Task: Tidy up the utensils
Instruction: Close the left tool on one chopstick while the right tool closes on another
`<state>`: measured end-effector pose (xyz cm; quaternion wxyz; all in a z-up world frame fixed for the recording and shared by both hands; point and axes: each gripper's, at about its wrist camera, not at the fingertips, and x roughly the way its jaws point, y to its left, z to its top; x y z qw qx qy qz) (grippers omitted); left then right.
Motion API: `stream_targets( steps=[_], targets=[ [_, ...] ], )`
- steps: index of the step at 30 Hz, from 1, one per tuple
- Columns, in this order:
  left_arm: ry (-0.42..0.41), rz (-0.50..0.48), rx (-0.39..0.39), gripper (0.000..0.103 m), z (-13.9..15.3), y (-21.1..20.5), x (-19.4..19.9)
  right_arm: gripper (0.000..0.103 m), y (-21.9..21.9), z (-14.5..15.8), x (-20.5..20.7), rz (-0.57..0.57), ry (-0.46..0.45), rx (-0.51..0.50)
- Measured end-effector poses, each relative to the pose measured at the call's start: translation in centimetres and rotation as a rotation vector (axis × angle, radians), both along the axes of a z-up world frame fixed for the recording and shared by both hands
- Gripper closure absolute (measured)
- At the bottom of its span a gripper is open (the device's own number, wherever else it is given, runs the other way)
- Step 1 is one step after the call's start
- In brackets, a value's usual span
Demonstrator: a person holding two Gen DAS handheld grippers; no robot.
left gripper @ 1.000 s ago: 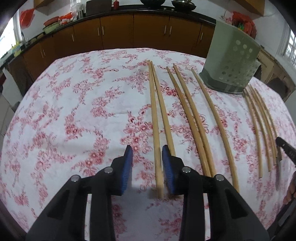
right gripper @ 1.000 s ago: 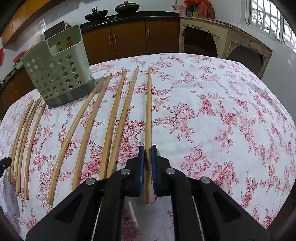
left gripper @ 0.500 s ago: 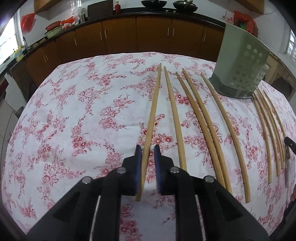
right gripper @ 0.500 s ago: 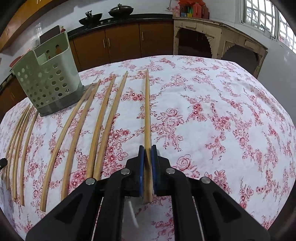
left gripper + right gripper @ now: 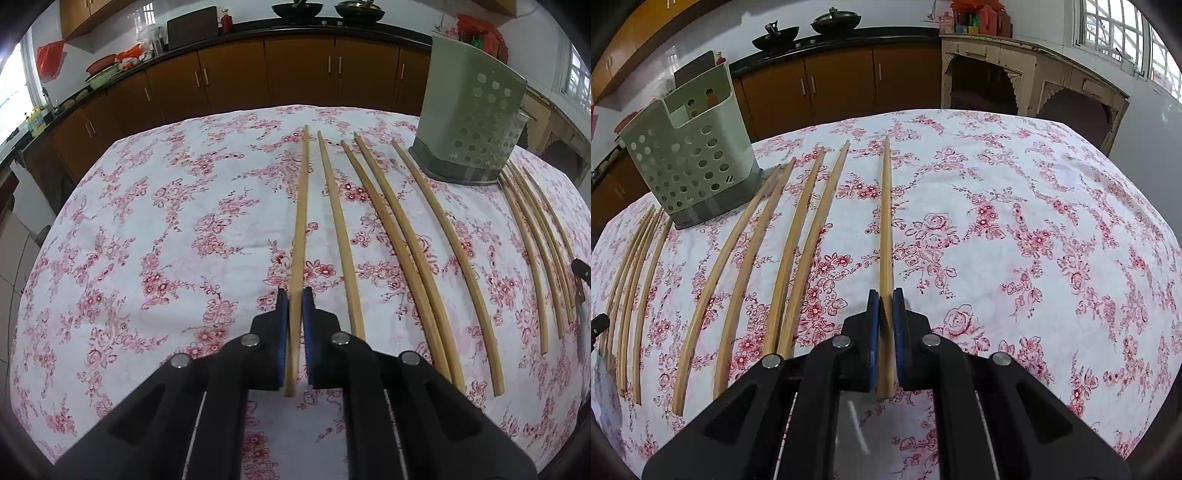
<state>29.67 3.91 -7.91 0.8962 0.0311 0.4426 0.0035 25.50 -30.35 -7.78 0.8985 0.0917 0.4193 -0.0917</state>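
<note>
Left wrist: floral tablecloth [image 5: 155, 229] w/ brown cabinets [image 5: 236, 77] behind.

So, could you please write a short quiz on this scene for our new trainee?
1. True or false: the left gripper is shut on a long wooden chopstick.
2. What does the right gripper hold? A) spoon B) wooden chopstick C) nothing
3. Fill in: the pale green perforated plastic utensil holder stands ____ on the floral tablecloth.

Key: 1 true; 2 B; 3 upright.
</note>
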Motion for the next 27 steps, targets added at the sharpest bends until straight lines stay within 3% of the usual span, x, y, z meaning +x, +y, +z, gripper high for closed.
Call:
stream_targets(
  steps=[6,14,21,27],
  targets=[
    [0.022,-0.005,-0.015,0.095,0.3,0.5,-0.2,0.095,-0.4,0.4,-0.3,-0.006,-0.005,0.033],
    [-0.011,-0.026,-0.004,0.095,1.8,0.6,-1.5,0.095,0.0,2.5,-1.7,0.011,-0.065,-0.017],
    [-0.083,-0.049,0.016,0.095,4.5,0.3,-3.1,0.095,0.3,5.0,-3.3,0.019,-0.136,-0.033],
    [-0.199,-0.060,0.003,0.095,8.4,0.5,-4.6,0.095,-0.1,7.8,-4.7,0.018,-0.235,-0.061]
  ],
)
